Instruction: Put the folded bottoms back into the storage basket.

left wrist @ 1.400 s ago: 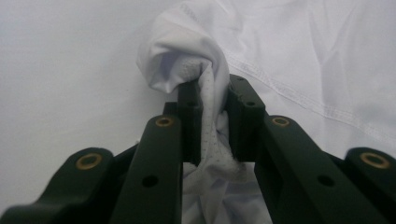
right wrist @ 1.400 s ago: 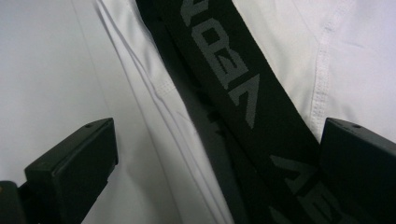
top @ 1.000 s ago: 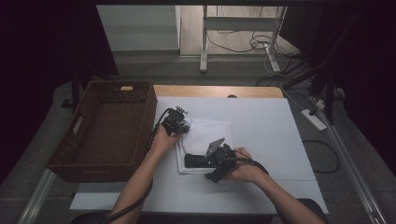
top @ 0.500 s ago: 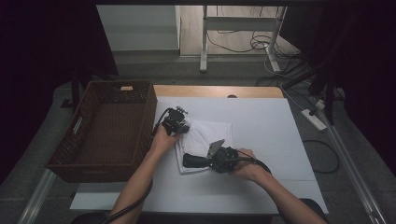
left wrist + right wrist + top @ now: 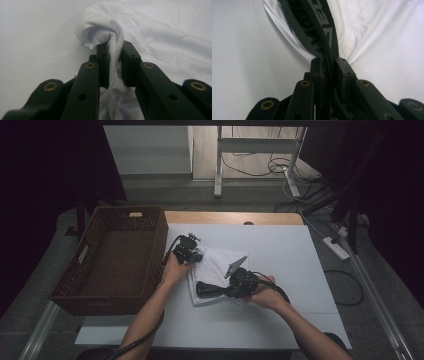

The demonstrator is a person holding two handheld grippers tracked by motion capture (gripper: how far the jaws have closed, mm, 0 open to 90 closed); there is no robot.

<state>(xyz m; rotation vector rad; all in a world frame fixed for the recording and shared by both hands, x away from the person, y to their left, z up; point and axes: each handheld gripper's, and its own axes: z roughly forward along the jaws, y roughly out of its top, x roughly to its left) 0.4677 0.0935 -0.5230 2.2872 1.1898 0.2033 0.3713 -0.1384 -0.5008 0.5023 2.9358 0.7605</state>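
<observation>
Reaching forward beside the basket (image 5: 107, 255), your left gripper (image 5: 115, 53) pinches the white garment (image 5: 216, 266); your right gripper (image 5: 328, 62), pointing left, clamps its black waistband (image 5: 317, 27).

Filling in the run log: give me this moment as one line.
left hand-held gripper: shut on white garment | right hand-held gripper: shut on black waistband | wicker basket: left of table
</observation>
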